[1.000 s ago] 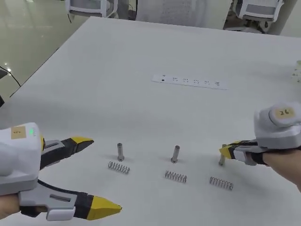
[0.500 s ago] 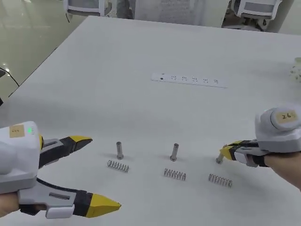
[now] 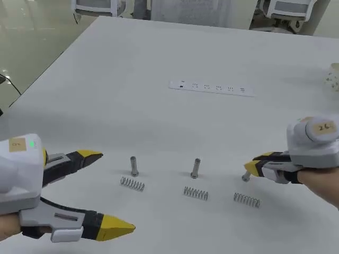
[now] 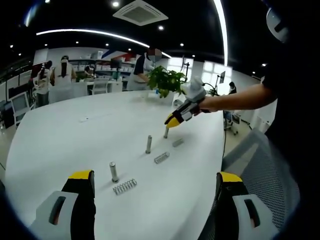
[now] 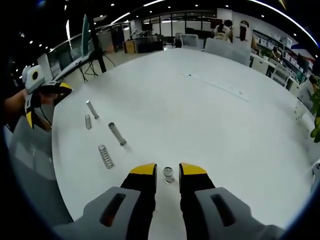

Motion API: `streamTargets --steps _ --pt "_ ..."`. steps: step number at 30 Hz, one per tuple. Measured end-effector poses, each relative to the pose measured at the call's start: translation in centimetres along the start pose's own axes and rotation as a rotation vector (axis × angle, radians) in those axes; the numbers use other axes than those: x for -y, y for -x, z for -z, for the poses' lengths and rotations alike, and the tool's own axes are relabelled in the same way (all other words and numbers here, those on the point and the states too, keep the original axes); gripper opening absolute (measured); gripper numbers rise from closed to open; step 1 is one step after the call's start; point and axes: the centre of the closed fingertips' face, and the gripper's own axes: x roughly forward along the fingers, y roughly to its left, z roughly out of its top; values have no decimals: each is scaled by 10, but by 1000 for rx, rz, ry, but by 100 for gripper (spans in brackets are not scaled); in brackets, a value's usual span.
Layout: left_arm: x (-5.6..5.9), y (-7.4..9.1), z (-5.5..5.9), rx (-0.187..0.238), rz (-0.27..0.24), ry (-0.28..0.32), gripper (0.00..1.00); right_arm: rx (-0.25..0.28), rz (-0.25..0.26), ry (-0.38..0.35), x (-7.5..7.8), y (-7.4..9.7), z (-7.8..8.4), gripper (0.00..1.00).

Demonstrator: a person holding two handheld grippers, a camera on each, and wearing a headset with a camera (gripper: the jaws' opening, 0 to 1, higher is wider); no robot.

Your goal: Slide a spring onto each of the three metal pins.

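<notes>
Three short metal pins stand in a row on the white table: left pin (image 3: 134, 165), middle pin (image 3: 196, 168), right pin (image 3: 246, 177). A spring lies just in front of each: left spring (image 3: 132, 183), middle spring (image 3: 196, 193), right spring (image 3: 246, 200). My right gripper (image 3: 255, 163) is at the right pin. In the right gripper view its jaws (image 5: 168, 170) stand narrowly apart on either side of that pin (image 5: 168, 174), with small gaps. My left gripper (image 3: 106, 191) hovers wide open and holds nothing, left of the left pin (image 4: 114, 171).
A white power strip (image 3: 212, 88) lies flat further back on the table. Office chairs (image 3: 283, 10) stand at the far edge. The table's left edge (image 3: 47, 63) drops to the floor. People and a green plant (image 4: 167, 80) are in the background.
The right gripper's jaws look slightly more apart at the right pin. The left gripper, pins and springs have not moved; the head camera shifted a little.
</notes>
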Motion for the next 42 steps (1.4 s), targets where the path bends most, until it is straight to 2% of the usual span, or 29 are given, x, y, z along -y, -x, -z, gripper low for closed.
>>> streamTargets --steps 28,35,42 --pt "-2 1 2 -2 -6 2 98 29 -28 21 -11 8 -4 27" --pt "-2 1 2 -5 -8 3 98 25 -39 73 -17 13 -2 29" --pt "-2 3 3 -10 -8 5 98 14 -30 184 -19 21 0 32"
